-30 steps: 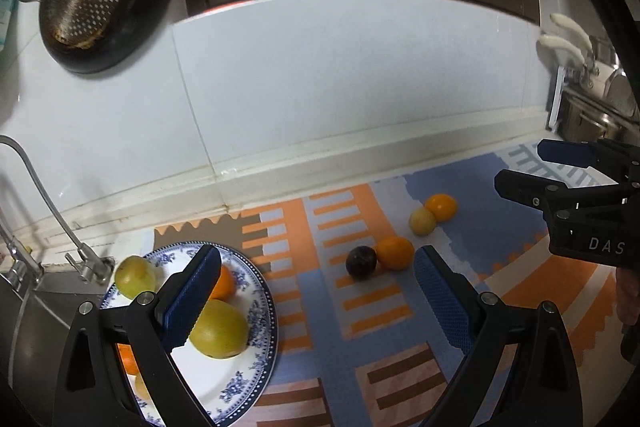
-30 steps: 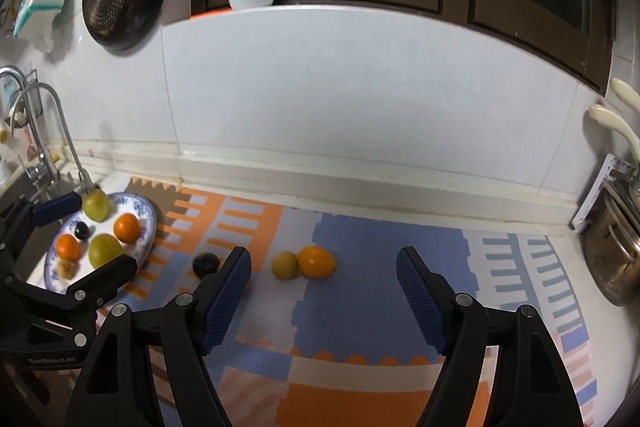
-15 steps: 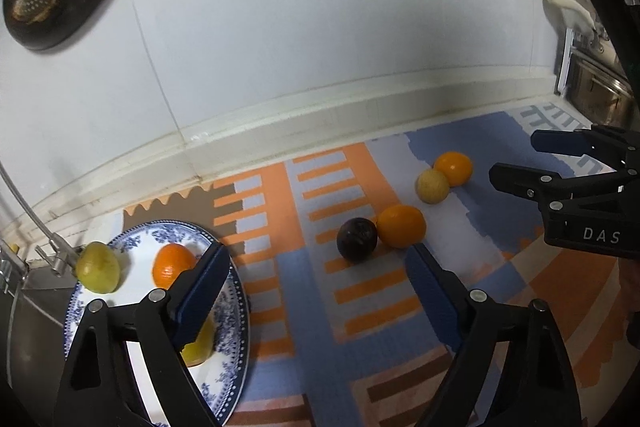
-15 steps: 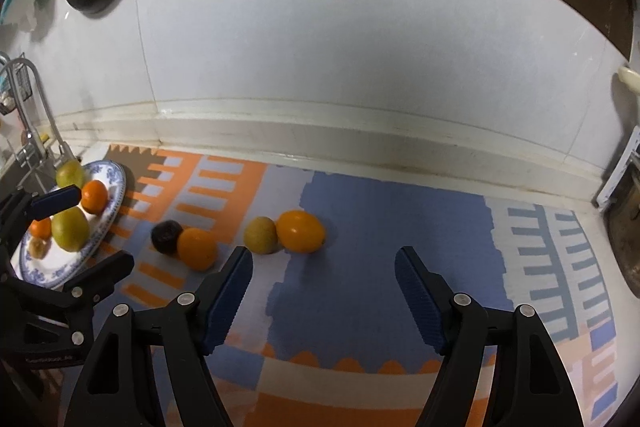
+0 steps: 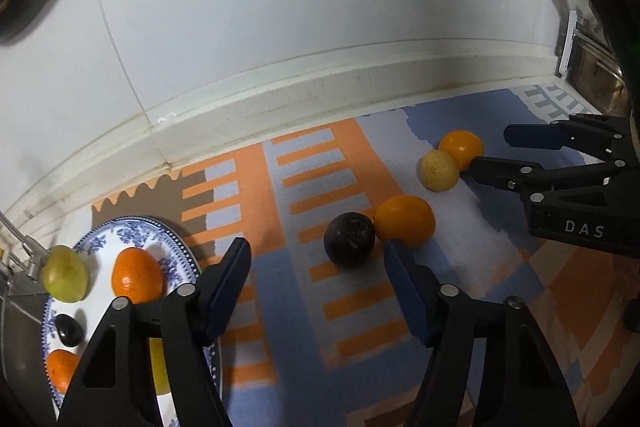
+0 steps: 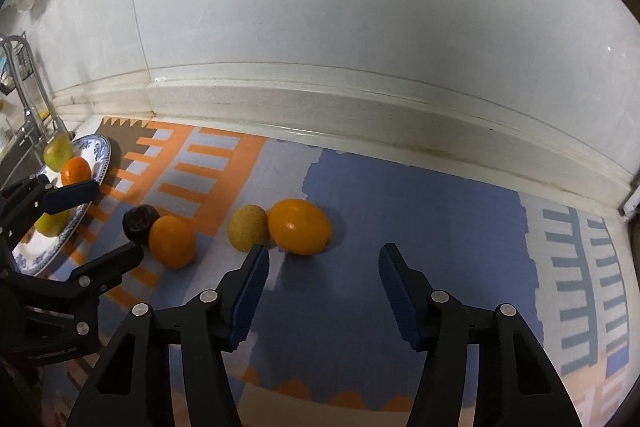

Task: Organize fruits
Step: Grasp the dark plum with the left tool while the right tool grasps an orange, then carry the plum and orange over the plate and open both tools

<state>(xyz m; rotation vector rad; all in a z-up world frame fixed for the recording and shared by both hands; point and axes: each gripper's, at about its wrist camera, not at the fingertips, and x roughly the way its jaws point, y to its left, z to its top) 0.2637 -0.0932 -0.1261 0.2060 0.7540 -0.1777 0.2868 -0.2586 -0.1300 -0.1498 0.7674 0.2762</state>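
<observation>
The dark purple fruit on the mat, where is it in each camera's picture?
Left wrist view: the dark purple fruit sits just right of centre, touching an orange on its right.
Right wrist view: it lies at the left, partly behind the same orange.
Shared landmark: the blue-patterned plate, to the left of it in both.

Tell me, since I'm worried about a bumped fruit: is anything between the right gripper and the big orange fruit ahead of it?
Nothing visible blocks it. The right gripper is open, with bare mat between its fingers and the big orange fruit. The yellowish fruit touches that fruit's left side, just beyond the left fingertip, so it could get nudged.
</observation>
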